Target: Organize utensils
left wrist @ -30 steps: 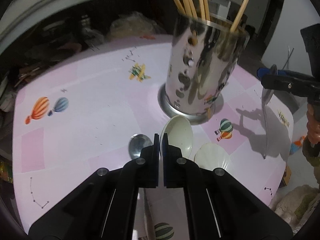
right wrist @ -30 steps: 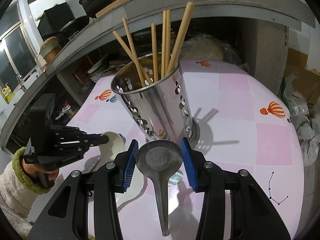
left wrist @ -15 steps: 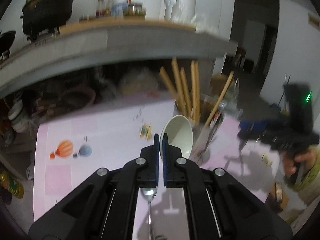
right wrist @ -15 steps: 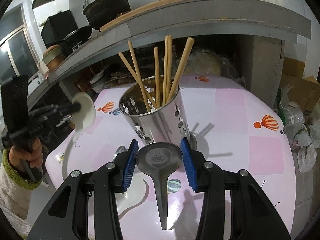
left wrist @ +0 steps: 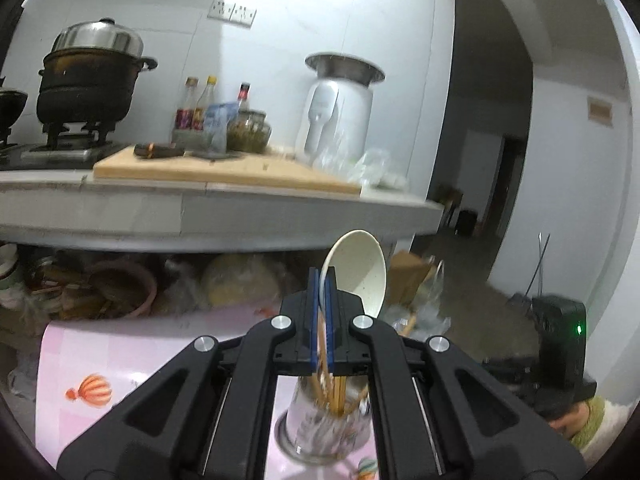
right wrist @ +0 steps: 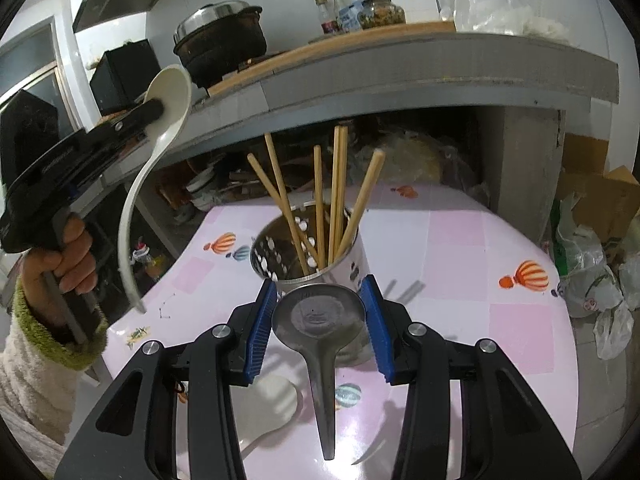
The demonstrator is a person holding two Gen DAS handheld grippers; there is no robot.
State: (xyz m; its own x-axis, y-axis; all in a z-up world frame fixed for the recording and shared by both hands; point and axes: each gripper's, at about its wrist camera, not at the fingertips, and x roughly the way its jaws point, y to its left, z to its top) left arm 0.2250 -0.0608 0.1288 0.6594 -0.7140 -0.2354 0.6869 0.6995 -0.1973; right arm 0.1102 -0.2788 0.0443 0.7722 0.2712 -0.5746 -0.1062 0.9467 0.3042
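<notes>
My left gripper (left wrist: pixel 322 280) is shut on the rim of a white ladle-shaped spoon (left wrist: pixel 354 272), raised high above the table. In the right wrist view that left gripper (right wrist: pixel 150 114) is at the upper left, and the white spoon's (right wrist: pixel 170 92) curved handle hangs down from it. My right gripper (right wrist: pixel 318 314) is shut on the bowl of a metal spoon (right wrist: pixel 318 318), whose handle points down toward the table. A perforated steel holder (right wrist: pixel 308 256) with several wooden chopsticks stands just beyond the metal spoon. The holder (left wrist: pixel 320 428) lies below the left fingers.
A second white spoon (right wrist: pixel 272 404) lies on the pink balloon-print tablecloth (right wrist: pixel 460 240) under the right gripper. A grey counter (right wrist: pixel 400 68) with a pot, bottles and a cutting board overhangs the table's far side. Plastic bags (right wrist: pixel 592 276) crowd the right edge.
The left gripper has lifted the white spoon off the table and tilted upward, so the counter now fills its view. The right gripper has risen slightly with the metal spoon.
</notes>
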